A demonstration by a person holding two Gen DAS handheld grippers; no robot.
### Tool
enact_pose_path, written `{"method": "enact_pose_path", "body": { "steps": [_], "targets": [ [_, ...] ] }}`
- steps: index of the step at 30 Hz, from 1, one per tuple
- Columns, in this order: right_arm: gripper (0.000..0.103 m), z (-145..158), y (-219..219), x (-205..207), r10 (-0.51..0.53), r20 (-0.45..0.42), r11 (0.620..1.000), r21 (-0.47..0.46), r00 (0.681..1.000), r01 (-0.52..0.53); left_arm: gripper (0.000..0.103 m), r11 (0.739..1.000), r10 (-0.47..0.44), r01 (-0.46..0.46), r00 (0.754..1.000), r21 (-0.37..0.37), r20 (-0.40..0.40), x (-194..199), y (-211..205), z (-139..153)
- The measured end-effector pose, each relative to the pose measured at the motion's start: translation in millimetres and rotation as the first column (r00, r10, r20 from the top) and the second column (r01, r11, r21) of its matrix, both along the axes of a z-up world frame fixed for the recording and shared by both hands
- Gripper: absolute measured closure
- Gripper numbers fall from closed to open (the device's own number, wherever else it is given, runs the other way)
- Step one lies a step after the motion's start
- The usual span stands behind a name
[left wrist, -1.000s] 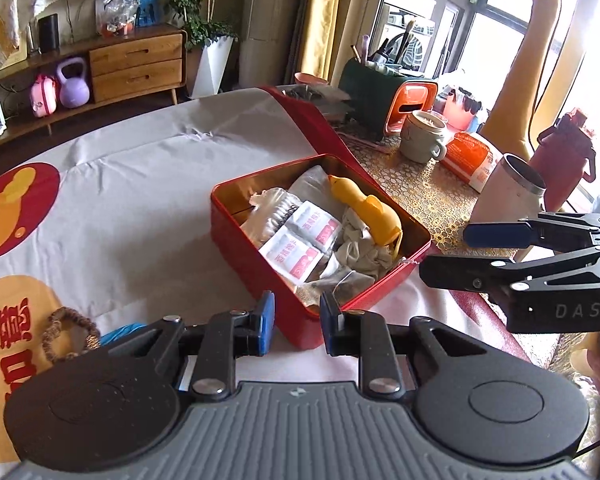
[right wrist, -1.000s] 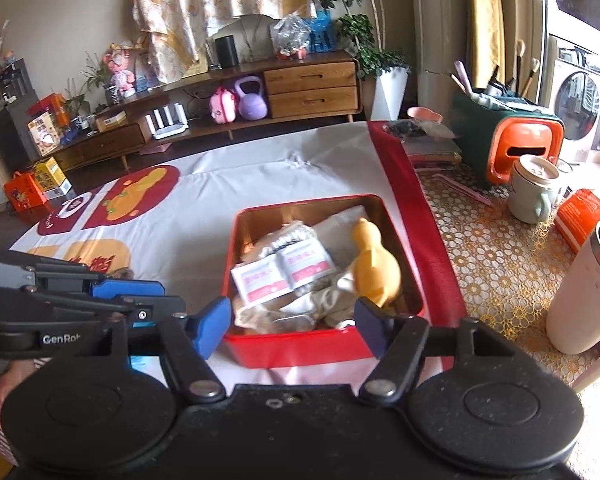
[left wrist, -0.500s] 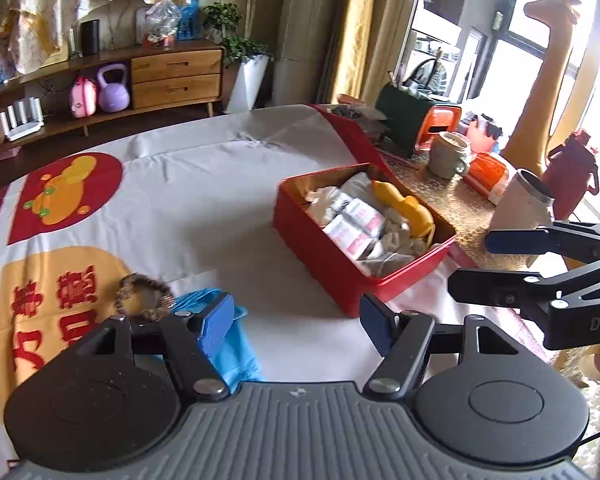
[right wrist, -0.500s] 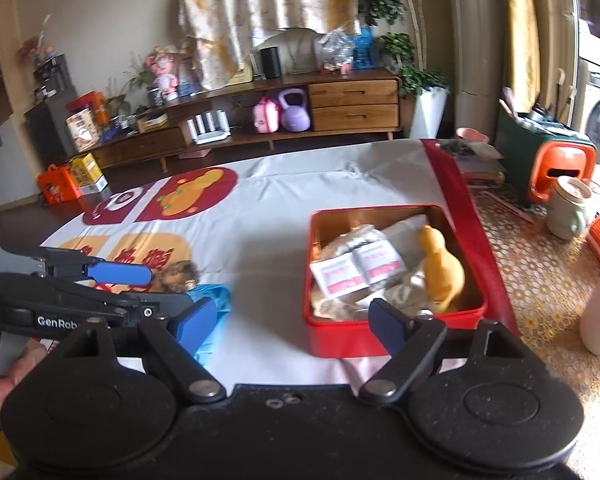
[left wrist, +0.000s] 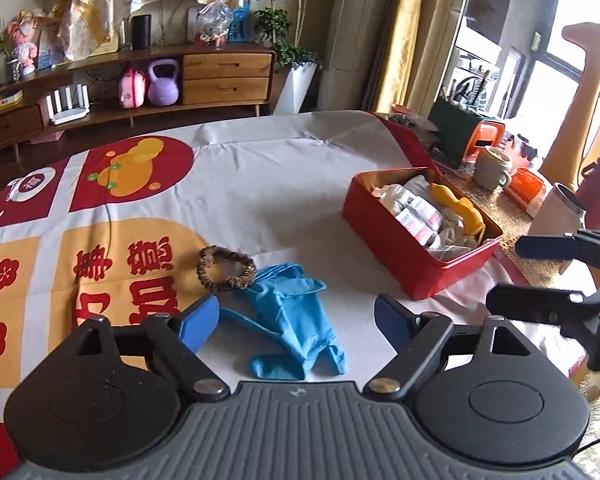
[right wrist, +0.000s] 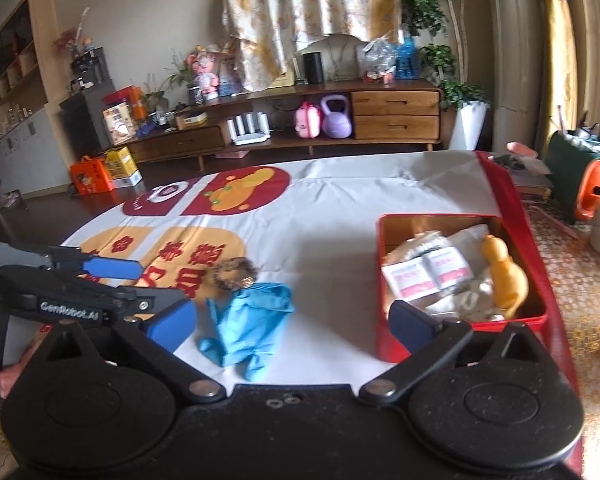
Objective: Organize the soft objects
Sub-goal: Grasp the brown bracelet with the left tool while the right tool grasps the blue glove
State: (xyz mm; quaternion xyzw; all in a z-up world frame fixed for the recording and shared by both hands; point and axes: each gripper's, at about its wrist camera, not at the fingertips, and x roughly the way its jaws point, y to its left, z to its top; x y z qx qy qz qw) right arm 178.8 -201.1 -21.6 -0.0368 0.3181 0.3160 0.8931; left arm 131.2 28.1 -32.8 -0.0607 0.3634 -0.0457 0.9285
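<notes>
The left hand-held gripper (left wrist: 296,316) is held above the worktop (left wrist: 260,184), which is covered by a white cloth with red and orange prints. Its jaws are opening and nothing is gripped; the blue pads stand apart with no contact on any item. In the left wrist view a crumpled blue glove (left wrist: 288,312) is seen lying flat on the cloth, directly ahead of and between the two pads, clear of both. A brown beaded bracelet (left wrist: 225,268) lies just beyond the glove, touching its far left edge.

The right hand-held gripper (right wrist: 292,322) is likewise released, its jaws opening with nothing between the pads. In its view the blue glove (right wrist: 248,320) lies ahead, nearer the left pad, and the bracelet (right wrist: 234,274) sits at the glove's far edge.

A red tin box (left wrist: 396,252) stands on the worktop to the right of the glove, well apart from it. White sachets (right wrist: 426,274), a yellow soft toy (right wrist: 504,276) and pale fabric items are contained in it. In the right wrist view the box (right wrist: 384,320) is just beyond the right pad.
</notes>
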Motion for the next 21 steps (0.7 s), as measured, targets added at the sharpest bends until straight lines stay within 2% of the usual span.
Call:
{"method": "enact_pose_path", "body": {
  "steps": [2, 4, 8, 12, 17, 21],
  "targets": [
    [0.000, -6, 8, -2, 0.013, -0.005, 1.000, -0.009, 1.000, -0.013, 0.006, 1.000, 0.015, -0.015, 1.000, -0.007, -0.004, -1, 7, -4],
    [0.000, -13, 18, -3, 0.030, -0.015, 0.999, -0.023, 0.999, -0.030, 0.003, 1.000, 0.030, -0.030, 1.000, 0.000, -0.001, -1, 12, -7],
    [0.000, -28, 37, -2, 0.061, -0.044, 0.997, -0.054, 0.997, -0.063, 0.002, 0.998, 0.057, -0.057, 0.998, 0.000, 0.001, 6, 24, -16],
    [0.000, -42, 54, 4, 0.082, -0.075, 0.994, -0.070, 0.994, -0.087, 0.002, 0.994, 0.109, -0.109, 0.994, 0.006, -0.023, 23, 39, -28],
    [0.000, -60, 73, 13, 0.098, -0.108, 0.989, -0.101, 0.989, -0.109, 0.002, 0.991, 0.137, -0.137, 0.988, 0.008, -0.076, 51, 53, -49],
    [0.001, -75, 85, 21, 0.108, -0.130, 0.984, -0.130, 0.986, -0.125, 0.002, 0.987, 0.162, -0.161, 0.983, 0.019, -0.086, 71, 62, -63]
  ]
}}
